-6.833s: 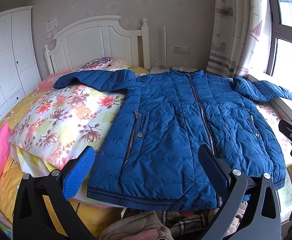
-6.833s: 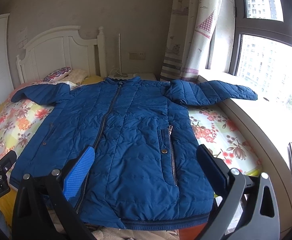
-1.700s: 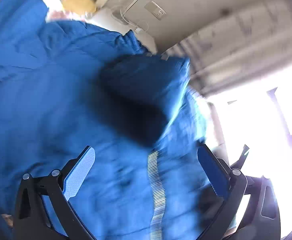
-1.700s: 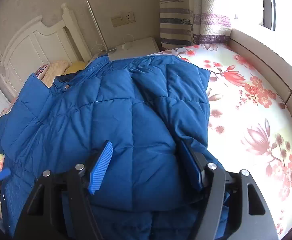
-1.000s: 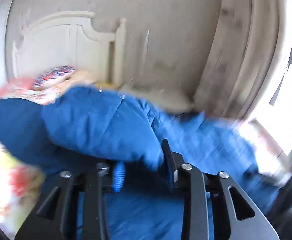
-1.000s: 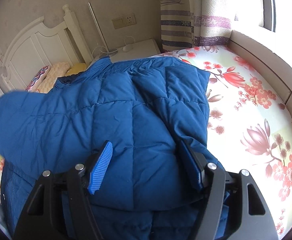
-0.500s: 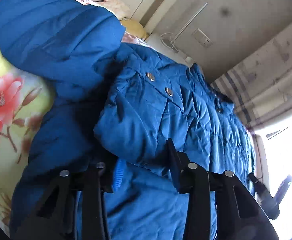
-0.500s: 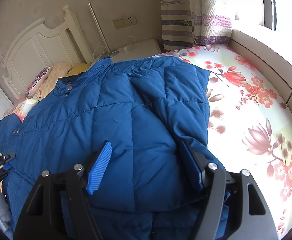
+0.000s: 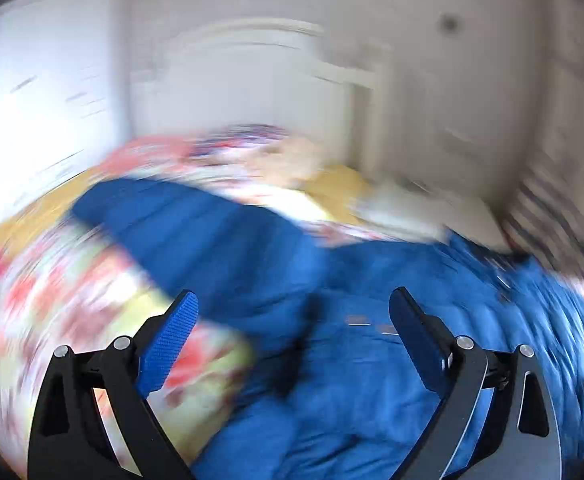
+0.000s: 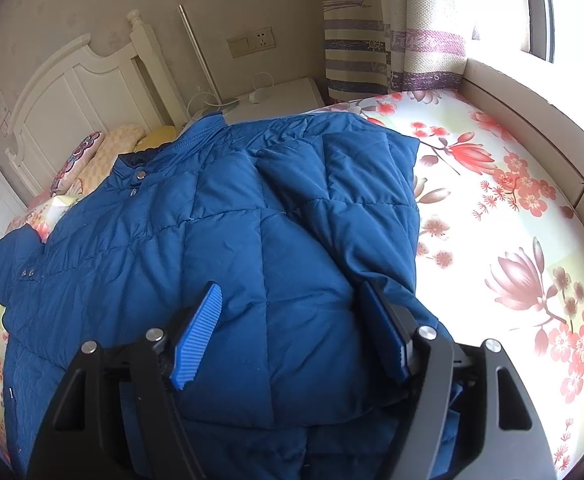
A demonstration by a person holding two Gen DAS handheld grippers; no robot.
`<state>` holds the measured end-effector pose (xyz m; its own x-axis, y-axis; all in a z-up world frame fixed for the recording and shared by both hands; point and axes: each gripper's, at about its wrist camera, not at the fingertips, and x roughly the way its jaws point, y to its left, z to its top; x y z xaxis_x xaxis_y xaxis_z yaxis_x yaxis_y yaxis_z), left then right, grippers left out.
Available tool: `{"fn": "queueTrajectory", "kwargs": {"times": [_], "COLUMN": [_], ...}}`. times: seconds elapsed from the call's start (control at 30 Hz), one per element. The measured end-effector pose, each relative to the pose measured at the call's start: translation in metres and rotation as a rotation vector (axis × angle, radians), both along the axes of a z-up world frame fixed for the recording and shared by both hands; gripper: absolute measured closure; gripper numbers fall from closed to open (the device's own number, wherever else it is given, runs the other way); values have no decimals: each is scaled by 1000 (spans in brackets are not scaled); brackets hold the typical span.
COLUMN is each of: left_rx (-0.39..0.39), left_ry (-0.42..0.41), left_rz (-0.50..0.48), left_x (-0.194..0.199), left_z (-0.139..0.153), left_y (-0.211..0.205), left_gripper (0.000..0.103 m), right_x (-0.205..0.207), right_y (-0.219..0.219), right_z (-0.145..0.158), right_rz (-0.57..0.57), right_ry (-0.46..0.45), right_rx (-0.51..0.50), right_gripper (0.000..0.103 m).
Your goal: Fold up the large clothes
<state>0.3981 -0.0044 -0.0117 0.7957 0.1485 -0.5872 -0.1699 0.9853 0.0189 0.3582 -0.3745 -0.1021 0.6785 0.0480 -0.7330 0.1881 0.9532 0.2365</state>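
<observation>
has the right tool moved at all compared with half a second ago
No. In the right wrist view the right tool sits over the same folded part of the blue jacket, and the wall socket and curtain keep their places.

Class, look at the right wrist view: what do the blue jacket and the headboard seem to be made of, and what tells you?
Blue jacket: likely padded synthetic shell with a slight sheen; stitched quilt squares puff up, and metal snaps show. Headboard: probably white-painted wood; smooth panels and a turned post.
</observation>
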Motion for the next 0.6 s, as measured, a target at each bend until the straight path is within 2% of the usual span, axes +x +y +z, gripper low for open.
{"fn": "queueTrajectory", "kwargs": {"times": [0.03, 0.1, 0.13, 0.2, 0.23, 0.33, 0.43, 0.53, 0.6], "left_rx": [37, 69, 81, 74, 69, 64, 63, 59, 59], "left_ry": [54, 150, 222, 315, 313, 305, 300, 298, 296], "left_rz": [-87, -185, -194, -180, -187, -195, -196, -195, -194], "left_x": [17, 37, 53, 71, 74, 70, 66, 66, 66], "left_z": [-7, -28, -50, -82, -96, -94, -93, -95, -96], "left_y": [-15, -29, -34, -34, -32, -29, -27, -29, -28], "left_gripper": [8, 7, 7, 5, 5, 5, 5, 5, 5], "right_x": [0, 0, 0, 0, 0, 0, -10, -5, 15], "right_y": [0, 0, 0, 0, 0, 2, 12, 41, 66], "right_z": [0, 0, 0, 0, 0, 1, 21, 51, 61], "right_rz": [0, 0, 0, 0, 0, -5, -92, -15, 72], "right_ry": [0, 0, 0, -1, -1, 2, -62, -152, -128], "right_rx": [-1, 0, 1, 2, 2, -13, -119, -179, -241], "right_gripper": [32, 32, 32, 32, 32, 32, 32, 32, 28]}}
